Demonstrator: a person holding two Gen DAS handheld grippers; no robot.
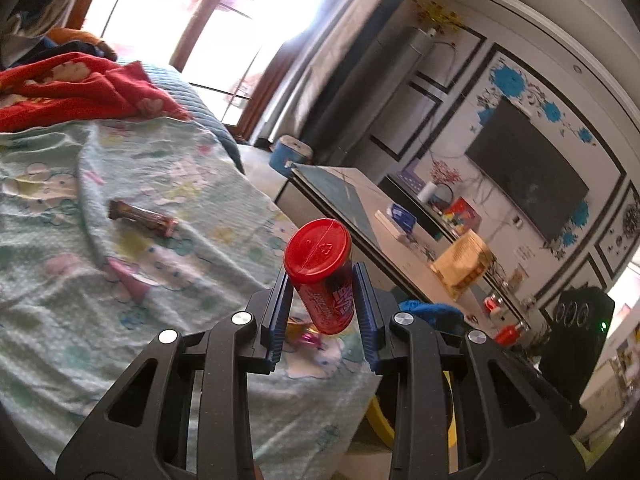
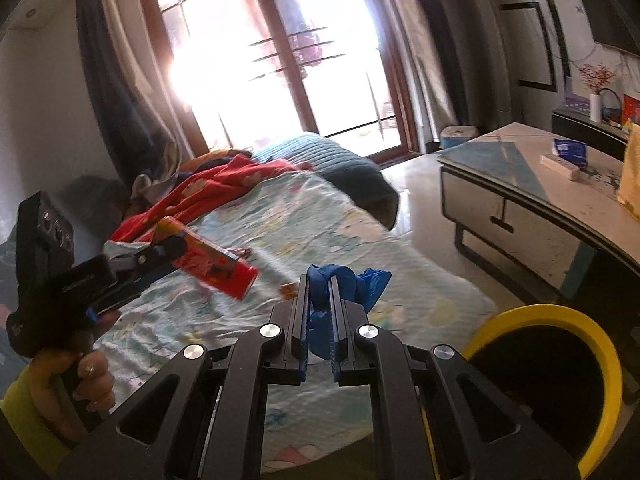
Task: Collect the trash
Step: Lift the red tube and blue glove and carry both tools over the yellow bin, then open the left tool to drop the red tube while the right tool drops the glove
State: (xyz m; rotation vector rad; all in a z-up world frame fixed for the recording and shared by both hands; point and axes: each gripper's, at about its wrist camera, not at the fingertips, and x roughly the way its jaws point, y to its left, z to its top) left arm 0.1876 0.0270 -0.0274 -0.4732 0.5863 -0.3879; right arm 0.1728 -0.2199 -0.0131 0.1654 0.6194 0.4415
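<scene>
My left gripper [image 1: 323, 277] is shut on a red snack can [image 1: 320, 280] with a red lid, held tilted above the bed's edge. The right wrist view shows that same left gripper [image 2: 160, 258] holding the can [image 2: 218, 270] at the left, with a person's hand [image 2: 90, 380] on its handle. My right gripper [image 2: 319, 285] is shut on a crumpled blue piece of plastic [image 2: 370, 283] that sticks out past the fingertips. A yellow-rimmed black bin [image 2: 600, 344] stands low at the right. A brown bar wrapper [image 1: 142, 216] and a pink wrapper [image 1: 132, 282] lie on the bedspread.
The bed [image 2: 320, 216] has a pale patterned cover, with a red blanket [image 1: 80, 88] at its far end. A low table [image 2: 520, 216] with boxes on it stands to the right across a strip of floor. A small shiny wrapper [image 1: 306, 334] lies near the bed's edge.
</scene>
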